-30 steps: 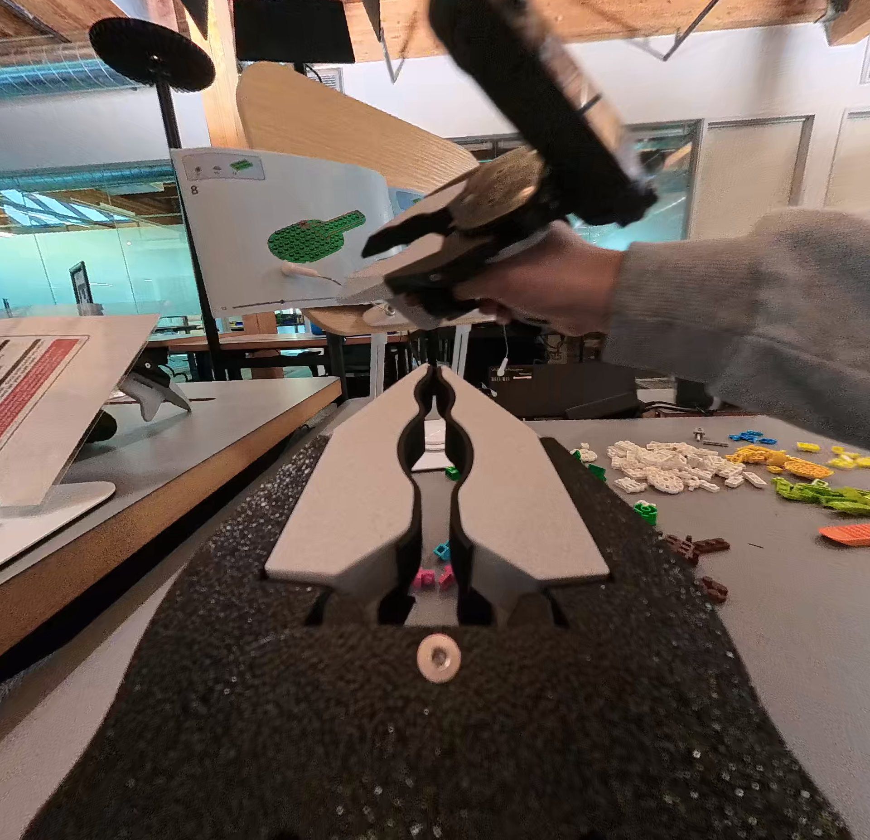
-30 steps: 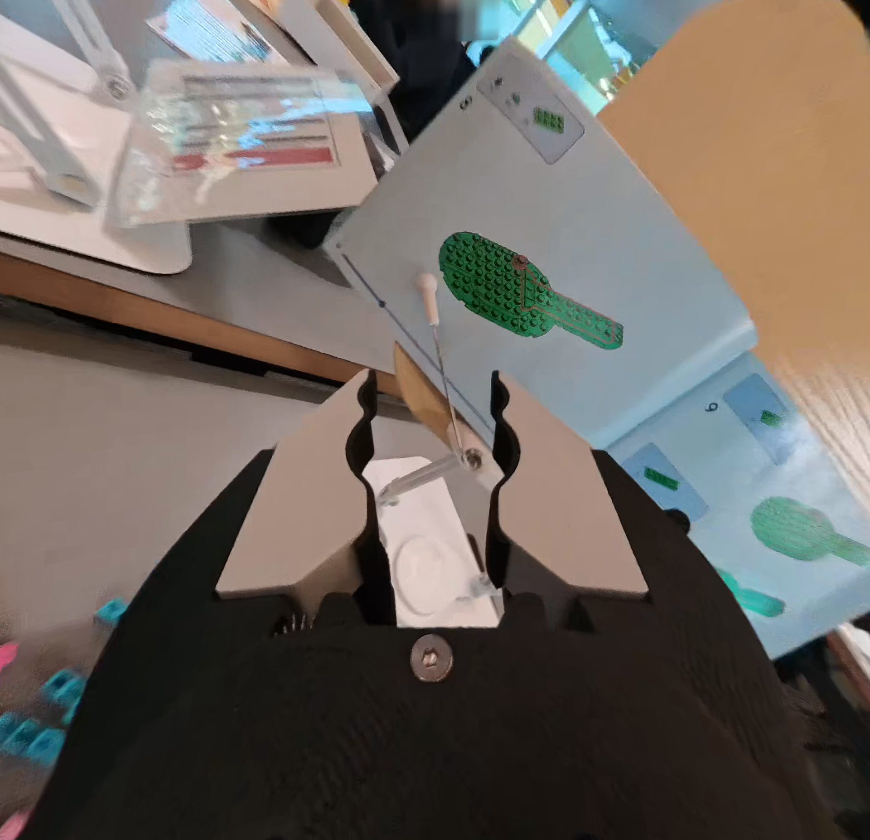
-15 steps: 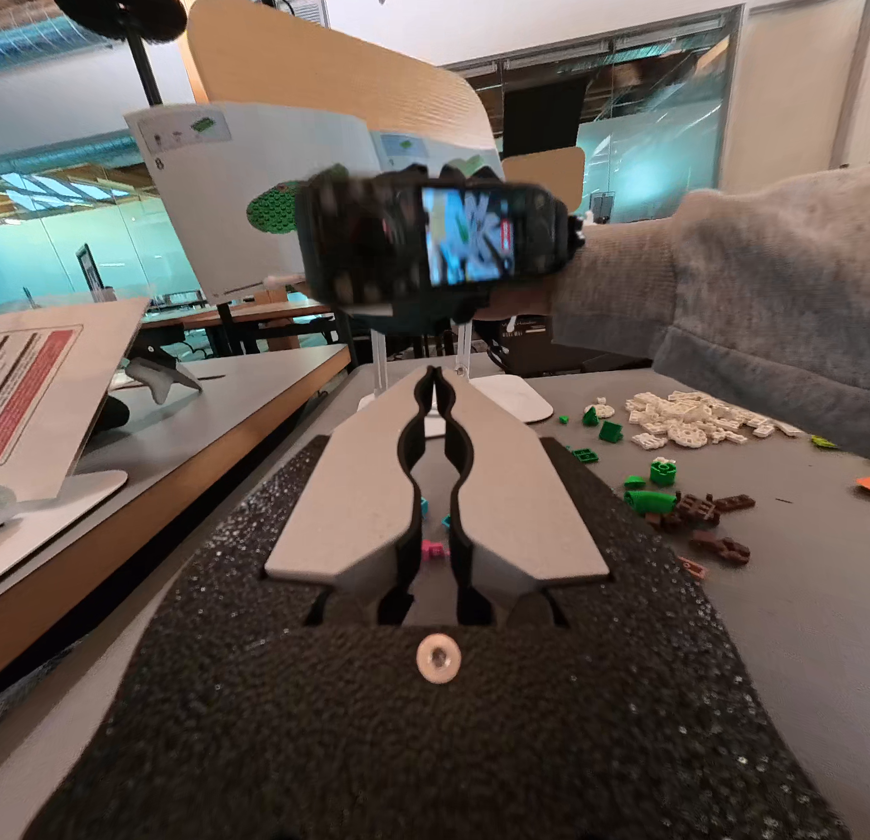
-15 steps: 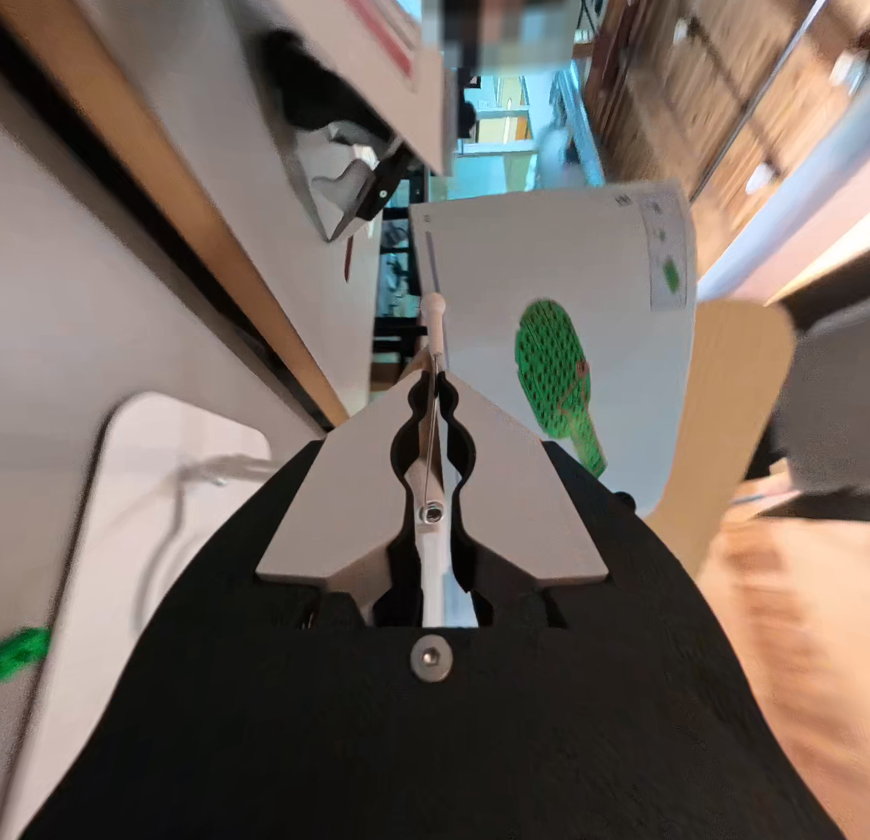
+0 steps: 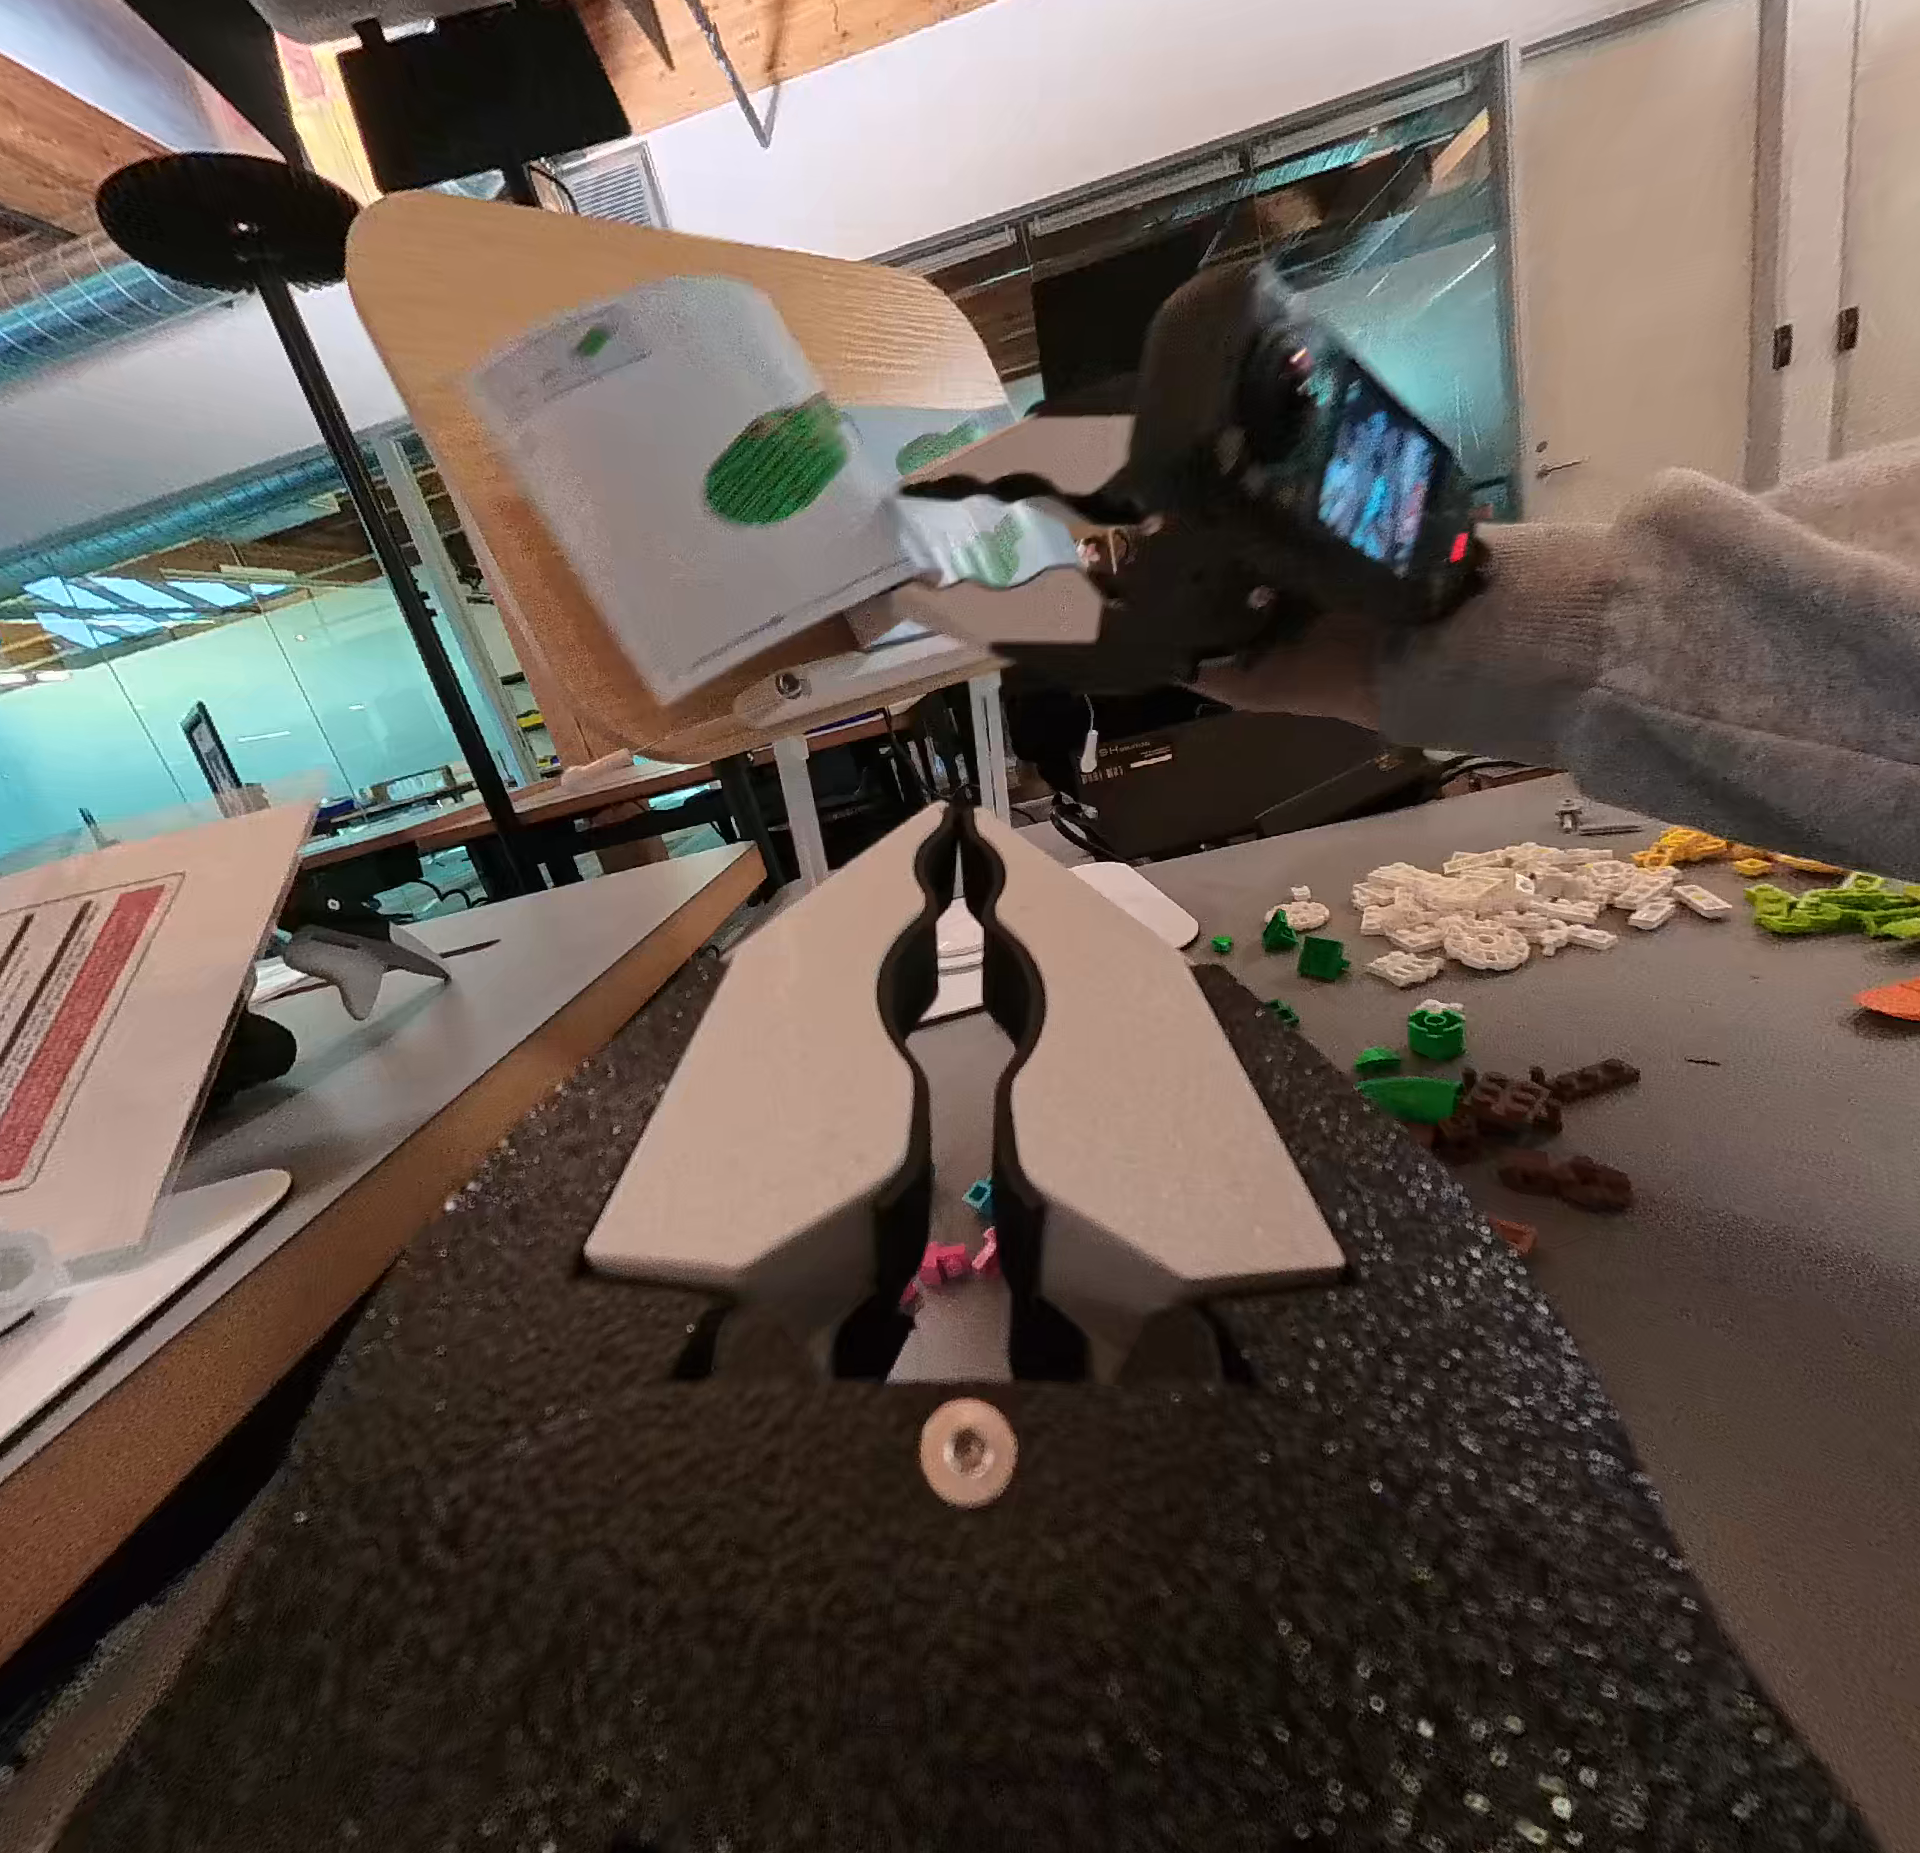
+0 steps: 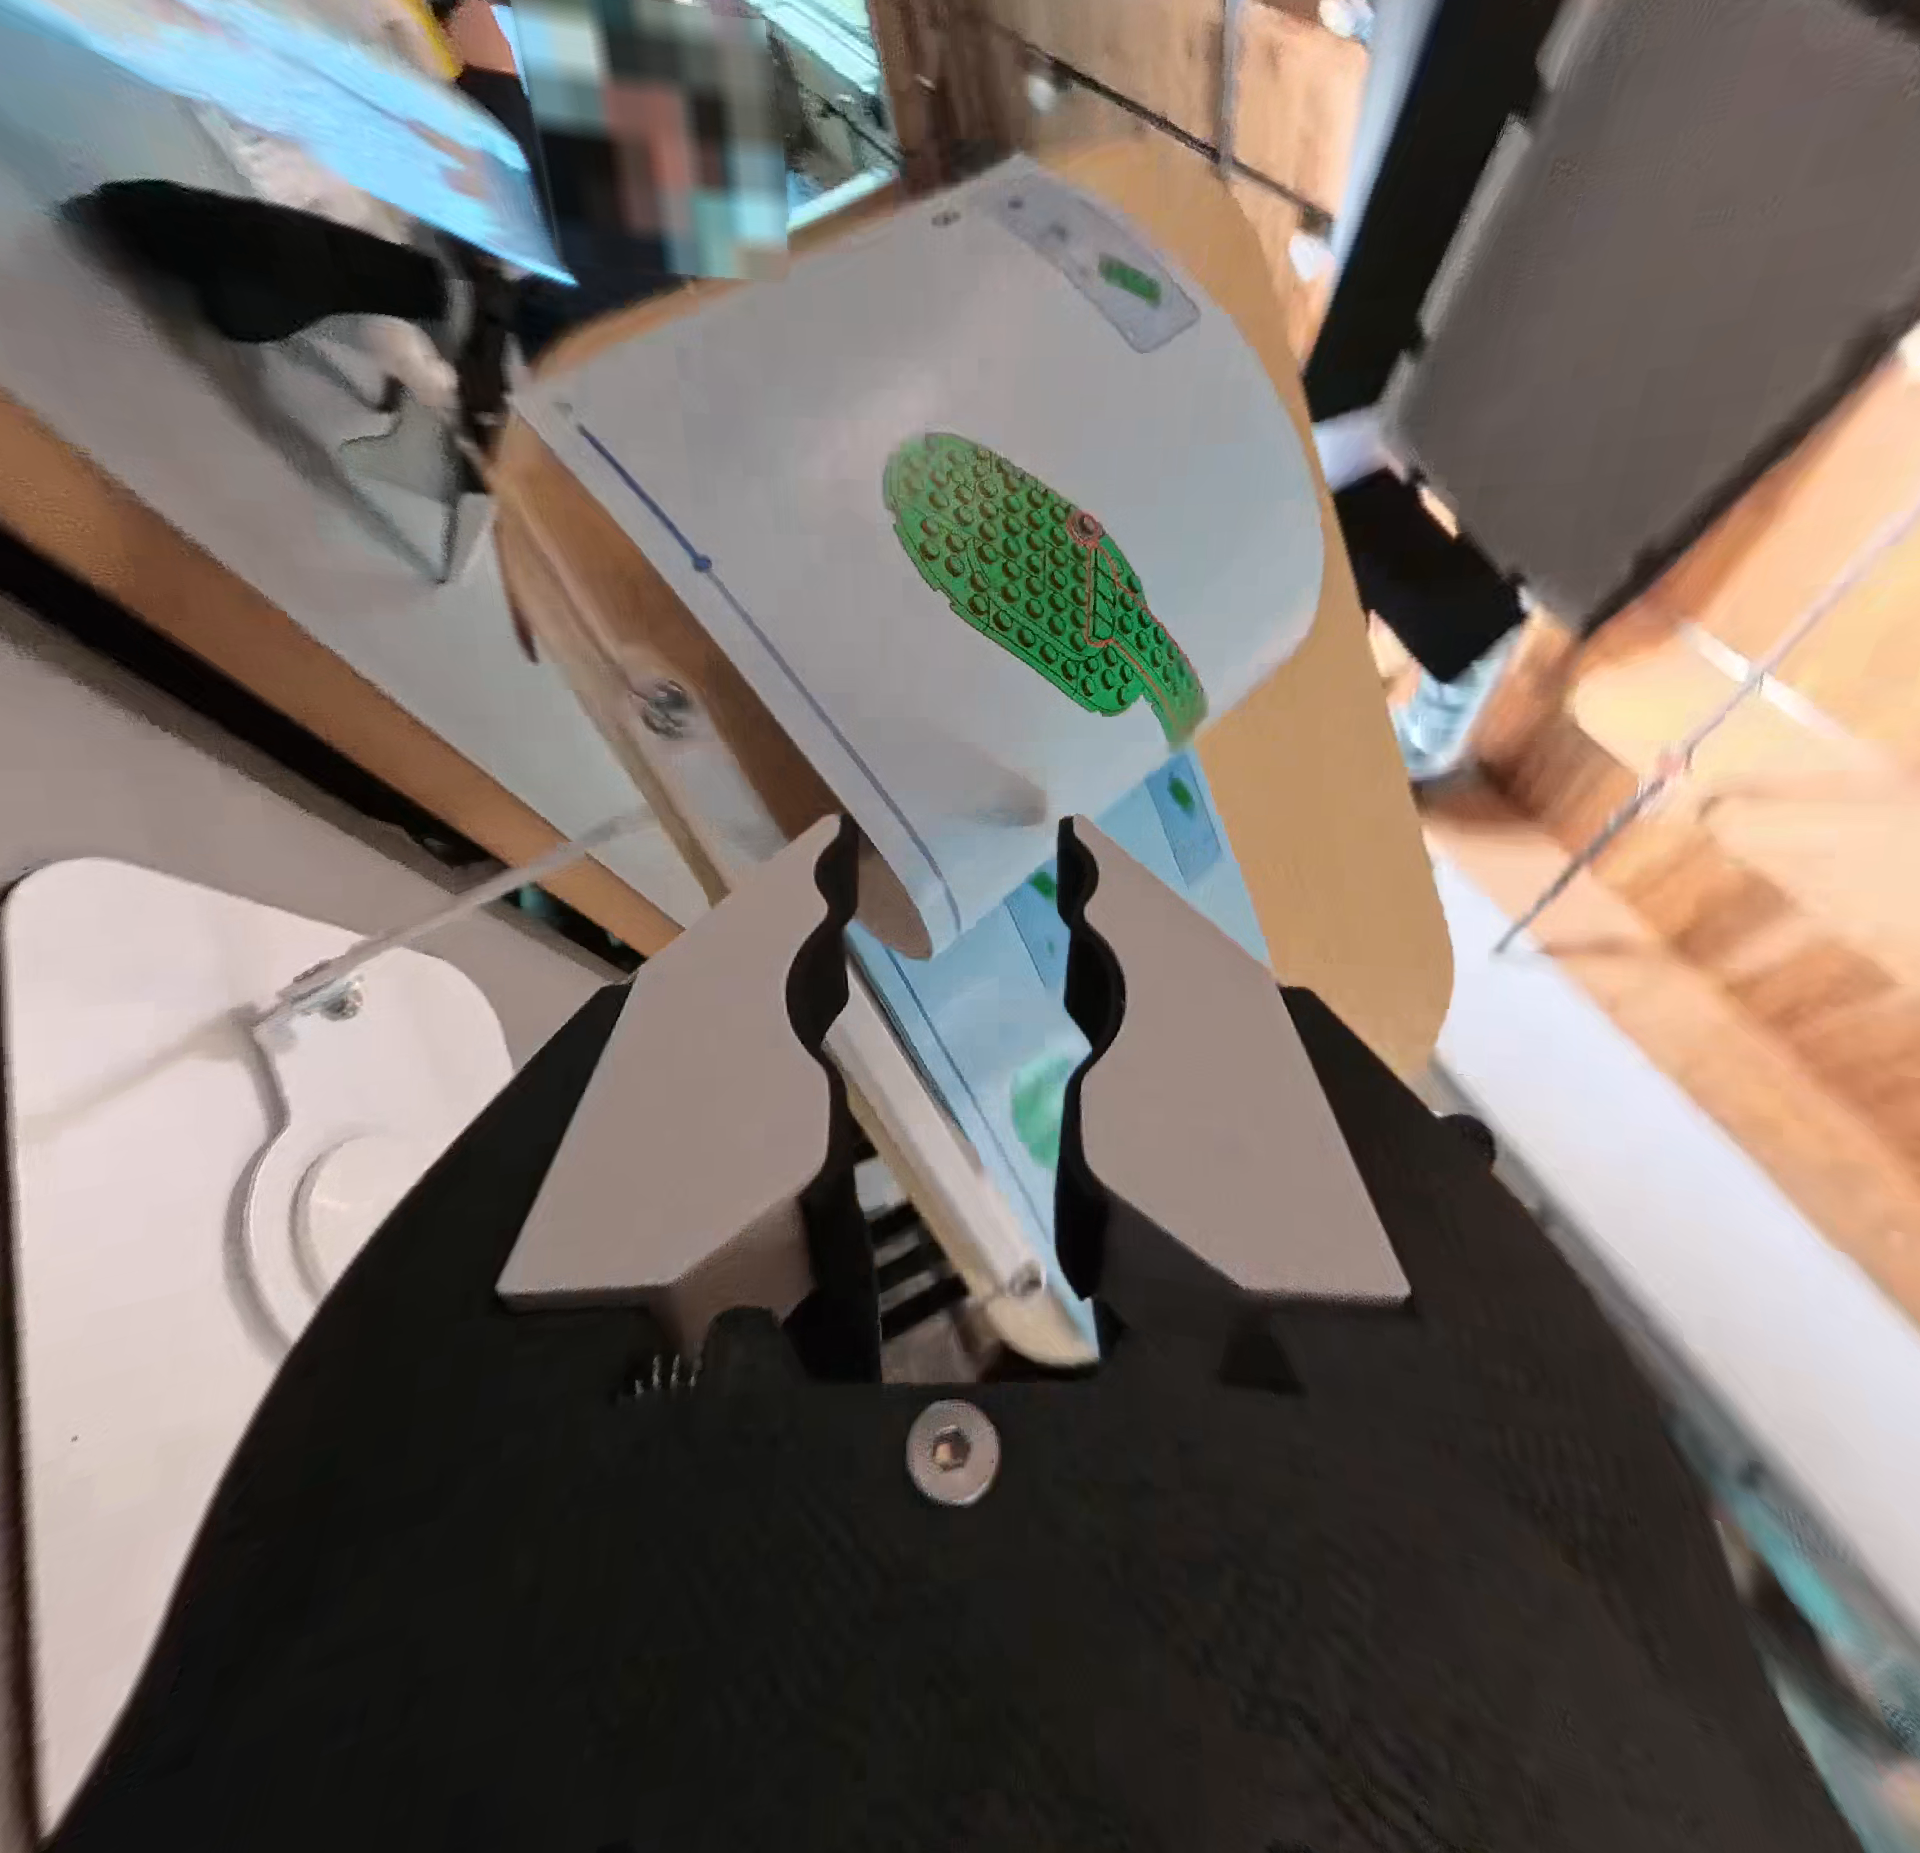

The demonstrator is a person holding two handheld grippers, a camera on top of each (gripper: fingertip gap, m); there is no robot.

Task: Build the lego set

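My left gripper (image 5: 957, 816) is shut and holds nothing; it hovers low over the grey table (image 5: 1714, 1284). My right gripper (image 6: 956, 832) is open at the lower edge of an instruction booklet on a wooden stand (image 6: 1340, 764). The white page (image 6: 935, 556) with a green plate drawing curls up off the booklet, and its lower edge lies between my open fingers without being pinched. A light-blue page (image 6: 997, 1014) shows beneath. The stand's thin wire page holder (image 6: 457, 899) points away to the left. The left wrist view shows the right gripper (image 5: 906, 536) open around the blurred page (image 5: 707, 515).
Loose bricks lie on the table to the right: a white pile (image 5: 1507, 899), green pieces (image 5: 1434, 1034), brown pieces (image 5: 1527, 1107), lime pieces (image 5: 1829, 910). Pink and teal bits (image 5: 945, 1263) lie under my left fingers. A tilted placard (image 5: 104, 1003) stands left. The stand's white base (image 5: 1132, 910) is ahead. There is about 20 cm between the tips of the two grippers.
My right gripper closed on the wire page holder half a second ago, has let it go and stands open at the page's edge. The page has lifted and curls. My left gripper stayed shut.
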